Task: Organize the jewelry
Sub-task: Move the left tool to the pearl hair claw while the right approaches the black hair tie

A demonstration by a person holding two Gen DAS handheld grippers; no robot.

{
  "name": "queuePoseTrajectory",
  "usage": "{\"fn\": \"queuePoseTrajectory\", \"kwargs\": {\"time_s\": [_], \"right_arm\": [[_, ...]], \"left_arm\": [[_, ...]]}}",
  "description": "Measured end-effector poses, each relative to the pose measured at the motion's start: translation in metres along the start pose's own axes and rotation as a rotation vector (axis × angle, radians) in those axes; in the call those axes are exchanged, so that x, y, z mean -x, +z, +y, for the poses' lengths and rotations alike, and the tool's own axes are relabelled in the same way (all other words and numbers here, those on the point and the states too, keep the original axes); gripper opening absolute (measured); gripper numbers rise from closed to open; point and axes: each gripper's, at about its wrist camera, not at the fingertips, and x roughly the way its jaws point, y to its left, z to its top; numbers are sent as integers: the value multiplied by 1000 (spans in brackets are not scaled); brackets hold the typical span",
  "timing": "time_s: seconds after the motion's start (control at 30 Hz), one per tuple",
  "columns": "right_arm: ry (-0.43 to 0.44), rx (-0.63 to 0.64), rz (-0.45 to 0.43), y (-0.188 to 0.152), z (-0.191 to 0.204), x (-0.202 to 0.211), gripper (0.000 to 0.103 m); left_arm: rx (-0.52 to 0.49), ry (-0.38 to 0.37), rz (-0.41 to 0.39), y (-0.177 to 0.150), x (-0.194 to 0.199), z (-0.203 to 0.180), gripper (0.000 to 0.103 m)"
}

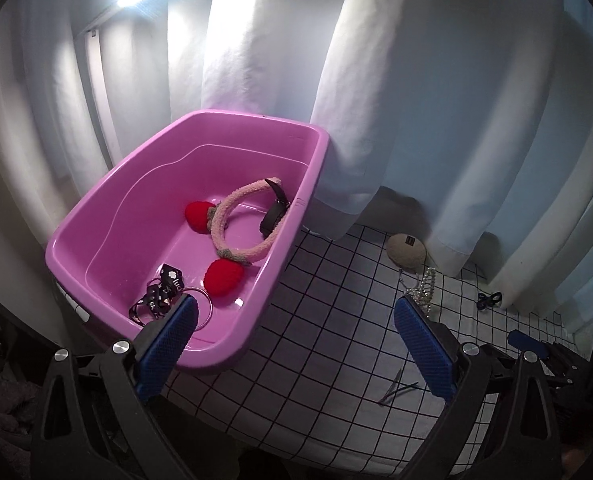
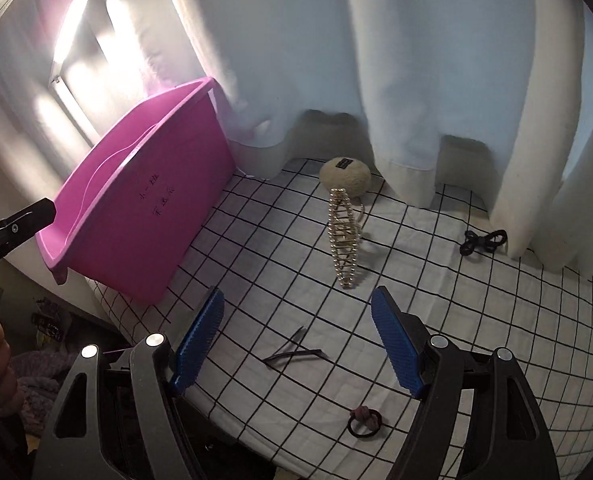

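A pink tub [image 1: 96, 200] holds a fuzzy pink headband [image 1: 232, 220] with two red strawberries, a black strap [image 1: 274, 212], a black printed ribbon [image 1: 156, 292] and a thin metal hoop [image 1: 206, 304]. My left gripper [image 1: 296, 312] is open and holds nothing; its left finger is over the tub's near corner and its right finger over the cloth. My right gripper [image 2: 296, 300] hangs open and empty above the checked cloth. Ahead of it stands a pearl claw clip [image 2: 342, 236]. Dark hairpins [image 2: 292, 350] lie between its fingers, on the cloth below.
The checked cloth [image 2: 456, 320] also carries a beige round clip [image 2: 344, 176], a black bow tie [image 2: 482, 242] and a black hair tie with a pink knot [image 2: 364, 422]. White curtains [image 2: 416, 80] close the back. The tub [image 2: 148, 216] stands at the cloth's left edge.
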Motion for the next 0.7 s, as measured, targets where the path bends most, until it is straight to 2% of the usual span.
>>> {"fn": "queuePoseTrajectory", "kwargs": {"time_s": [0.13,0.33,0.5,0.7], "right_arm": [[-51,-72,0,-18,-51,13,73],[-72,-131,-5,-34,-104,21,73],[-68,-148,0,-37,-134,12,73],[-69,-136,17,-36,-149,-5,73]], "left_arm": [[-41,-37,27,-14,-14,-41,97],[-78,-33,35,-31,-36,-86,97],[-60,8,60,-43,-63,-108,97],[-32,41,94,-50,-91,-120,97]]}}
